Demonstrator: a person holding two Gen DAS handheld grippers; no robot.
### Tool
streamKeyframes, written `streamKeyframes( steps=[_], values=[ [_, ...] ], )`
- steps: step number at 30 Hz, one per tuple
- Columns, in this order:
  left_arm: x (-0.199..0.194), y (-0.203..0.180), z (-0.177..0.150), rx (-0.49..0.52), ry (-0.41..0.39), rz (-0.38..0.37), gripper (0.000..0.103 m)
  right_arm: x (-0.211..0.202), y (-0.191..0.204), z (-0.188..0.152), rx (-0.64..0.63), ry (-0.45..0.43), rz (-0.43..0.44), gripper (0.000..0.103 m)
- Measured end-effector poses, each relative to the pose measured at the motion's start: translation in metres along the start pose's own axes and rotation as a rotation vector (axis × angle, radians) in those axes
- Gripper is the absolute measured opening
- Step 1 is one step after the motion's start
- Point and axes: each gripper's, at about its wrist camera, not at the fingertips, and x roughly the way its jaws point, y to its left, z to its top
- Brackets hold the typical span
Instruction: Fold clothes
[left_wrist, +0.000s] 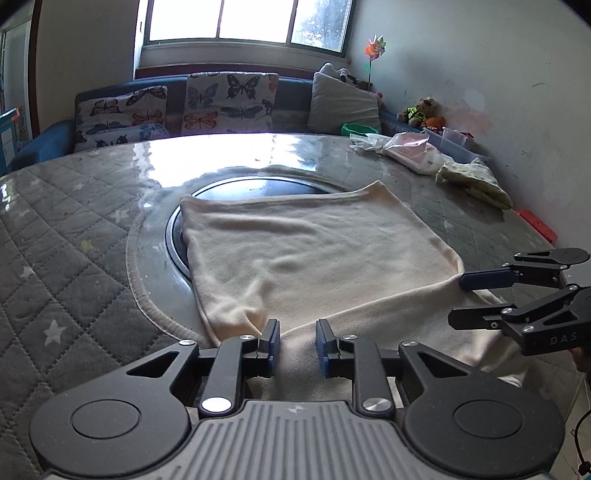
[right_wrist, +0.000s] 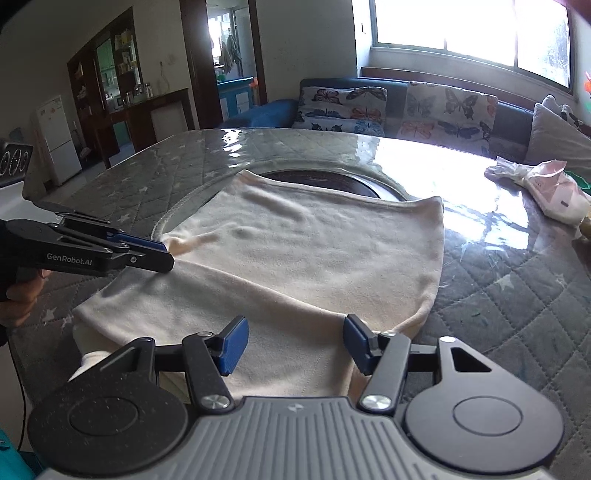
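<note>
Lying mid-frame in both views: cream garment (left_wrist: 317, 254), partly folded over itself, flat on the quilted grey table (left_wrist: 66, 236) and covering part of the dark round inset (left_wrist: 258, 184). Hovering over the near hem, left gripper (left_wrist: 297, 341), fingers apart, nothing clamped. Sitting at the garment's right corner, right gripper (right_wrist: 295, 343), fingers wide apart, also gripping nothing.

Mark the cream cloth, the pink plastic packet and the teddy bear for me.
Cream cloth (left_wrist: 314, 251): left wrist view, middle of folded panel.
Pink plastic packet (left_wrist: 410, 149): left wrist view, its top face.
Teddy bear (left_wrist: 421, 110): left wrist view, its body.
</note>
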Motion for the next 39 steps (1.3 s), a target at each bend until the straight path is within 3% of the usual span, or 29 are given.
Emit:
streamKeyframes(
  steps=[11, 16, 21, 25, 29, 39],
  values=[
    [-0.013, -0.038, -0.028, 0.163, 0.008, -0.012, 0.024, -0.014, 0.022, -0.023, -0.14, 0.035, -0.039, 0.058],
    [-0.019, -0.05, -0.029, 0.198, -0.007, -0.048, 0.025, -0.025, 0.029, -0.02, -0.161, -0.008, -0.032, 0.058],
    [-0.019, -0.058, -0.038, 0.245, 0.011, -0.049, 0.027, -0.014, 0.029, -0.029, -0.164, 0.018, -0.042, 0.059],
    [-0.035, -0.06, -0.041, 0.29, -0.006, -0.071, 0.03, -0.028, 0.031, -0.03, -0.186, -0.006, -0.051, 0.063],
    [-0.051, -0.062, -0.043, 0.336, -0.023, -0.094, 0.041, -0.047, 0.029, -0.03, -0.202, -0.026, -0.073, 0.067],
    [-0.075, -0.083, -0.071, 0.52, -0.033, -0.148, 0.053, -0.073, 0.03, -0.052, -0.249, -0.006, -0.115, 0.077]
  ],
)
